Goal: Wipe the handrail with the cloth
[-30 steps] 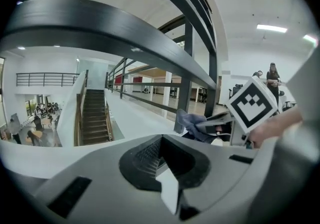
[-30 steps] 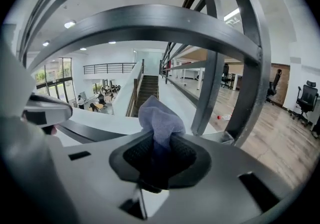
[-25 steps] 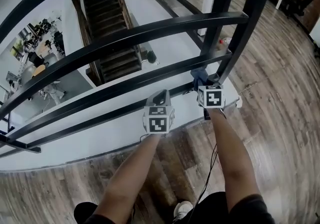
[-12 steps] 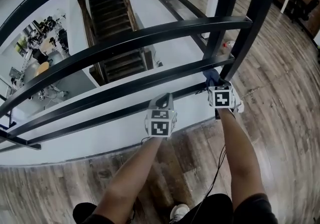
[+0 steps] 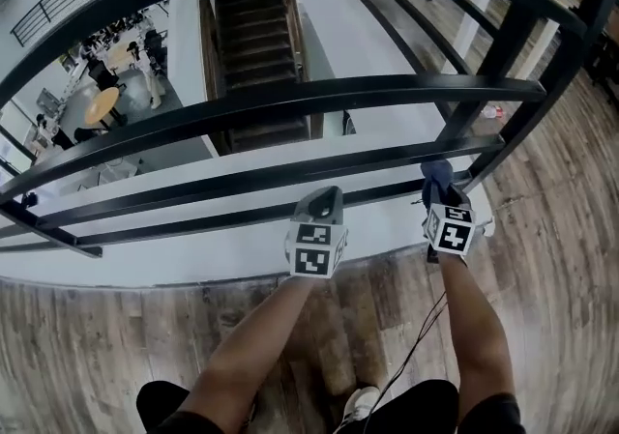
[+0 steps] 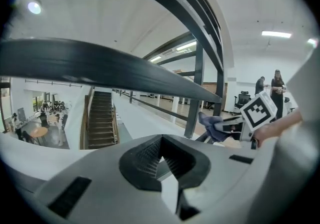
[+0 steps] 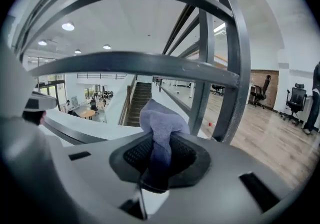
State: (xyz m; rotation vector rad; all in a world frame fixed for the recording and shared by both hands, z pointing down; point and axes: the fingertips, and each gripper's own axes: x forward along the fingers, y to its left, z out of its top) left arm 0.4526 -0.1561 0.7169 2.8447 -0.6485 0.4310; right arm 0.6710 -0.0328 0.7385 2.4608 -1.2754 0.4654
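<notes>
While right gripper (image 7: 156, 167) jaws clamp the blue cloth (image 7: 161, 120), the handrail (image 7: 135, 65) bar runs crosswise just above it, near the post (image 7: 202, 96); left gripper (image 6: 161, 160) jaws closed, empty, farther along.

The right tongs (image 5: 437, 194) hold a blue cloth (image 5: 436, 174) at the black handrail (image 5: 193, 223), with the left tongs (image 5: 324, 202) near it.

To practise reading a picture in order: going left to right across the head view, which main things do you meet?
round table downstairs → staircase → left gripper → right gripper, shut on the blue cloth
</notes>
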